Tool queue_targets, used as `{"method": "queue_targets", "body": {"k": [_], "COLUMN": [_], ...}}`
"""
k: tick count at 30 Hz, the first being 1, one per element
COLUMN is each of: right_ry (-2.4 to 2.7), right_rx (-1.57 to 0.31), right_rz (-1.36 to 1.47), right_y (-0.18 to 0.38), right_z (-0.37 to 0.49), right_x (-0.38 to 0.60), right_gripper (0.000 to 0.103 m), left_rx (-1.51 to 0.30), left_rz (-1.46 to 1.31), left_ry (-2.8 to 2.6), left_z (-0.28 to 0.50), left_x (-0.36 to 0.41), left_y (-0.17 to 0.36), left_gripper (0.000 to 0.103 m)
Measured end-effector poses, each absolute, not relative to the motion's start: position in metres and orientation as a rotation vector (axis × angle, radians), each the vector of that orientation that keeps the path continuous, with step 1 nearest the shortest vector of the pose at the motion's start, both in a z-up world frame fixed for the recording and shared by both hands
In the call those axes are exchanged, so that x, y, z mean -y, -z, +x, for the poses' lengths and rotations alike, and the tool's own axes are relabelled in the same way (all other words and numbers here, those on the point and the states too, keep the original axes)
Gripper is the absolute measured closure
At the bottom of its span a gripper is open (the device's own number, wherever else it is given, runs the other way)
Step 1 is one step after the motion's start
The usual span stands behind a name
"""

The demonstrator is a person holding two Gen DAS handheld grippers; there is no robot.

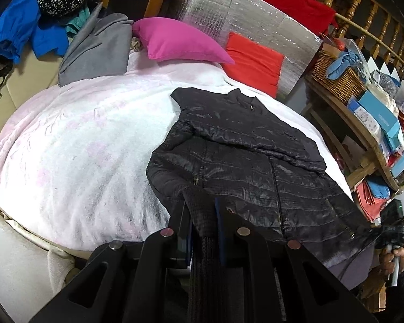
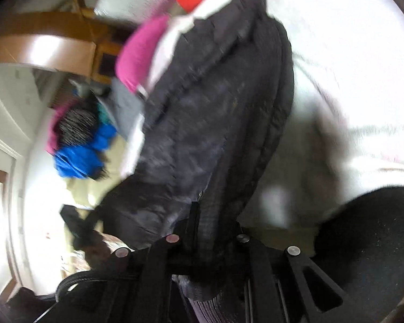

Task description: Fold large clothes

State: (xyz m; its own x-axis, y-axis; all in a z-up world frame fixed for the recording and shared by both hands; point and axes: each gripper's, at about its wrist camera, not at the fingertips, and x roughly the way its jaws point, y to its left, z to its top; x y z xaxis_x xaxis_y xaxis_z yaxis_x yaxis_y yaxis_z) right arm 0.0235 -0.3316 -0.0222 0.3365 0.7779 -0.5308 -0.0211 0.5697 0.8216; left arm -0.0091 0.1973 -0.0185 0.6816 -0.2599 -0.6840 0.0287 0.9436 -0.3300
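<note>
Blurring hides jacket (image 2: 215, 107) details.

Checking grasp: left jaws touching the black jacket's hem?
Touching. Left wrist view shows the left gripper shut on the black jacket, ribbed hem clamped between the jaws.

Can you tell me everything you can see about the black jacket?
The jacket is black, shiny and quilted, like a puffer. It has a stand-up collar, a front zip and zipped pockets. It lies face up on the white blanket, one sleeve folded across its chest. The left tool pinches its ribbed hem; the right tool pinches the hem's other corner.
</note>
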Motion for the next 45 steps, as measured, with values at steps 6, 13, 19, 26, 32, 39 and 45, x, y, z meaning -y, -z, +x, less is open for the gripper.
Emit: {"method": "queue_targets", "body": {"k": [6, 13, 19, 26, 32, 39, 45], "right_ry": [-0.709, -0.746, -0.729, -0.705, -0.692, -0.65, -0.61], "right_rx": [-0.915, -0.732, -0.675, -0.643, -0.64, -0.647, -0.649], "right_rz": [0.913, 0.93, 0.912, 0.889, 0.867, 0.862, 0.875], "right_y": [-0.012, -0.05, -0.073, -0.089, -0.096, -0.096, -0.093], "right_z": [0.039, 0.081, 0.119, 0.16, 0.183, 0.213, 0.233], "right_x": [0.343, 0.348, 0.347, 0.344, 0.337, 0.337, 0.343], "right_gripper": [0.092, 0.092, 0.092, 0.092, 0.092, 0.092, 0.092], "left_rx": [-0.788, -0.68, -0.617, -0.601, -0.611, -0.617, -0.616], "left_rz": [-0.289, -0.272, -0.249, -0.244, -0.247, -0.219, -0.208], "left_ry": [0.156, 0.158, 0.145, 0.119, 0.102, 0.076, 0.042], "left_z": [-0.003, 0.037, 0.08, 0.119, 0.145, 0.179, 0.201], "left_x": [-0.198, -0.194, -0.188, -0.187, -0.189, -0.183, -0.179], "left_y": [0.004, -0.035, -0.06, -0.067, -0.066, -0.065, -0.065], "left_gripper": [0.087, 0.087, 0.087, 0.087, 0.087, 0.087, 0.088]}}
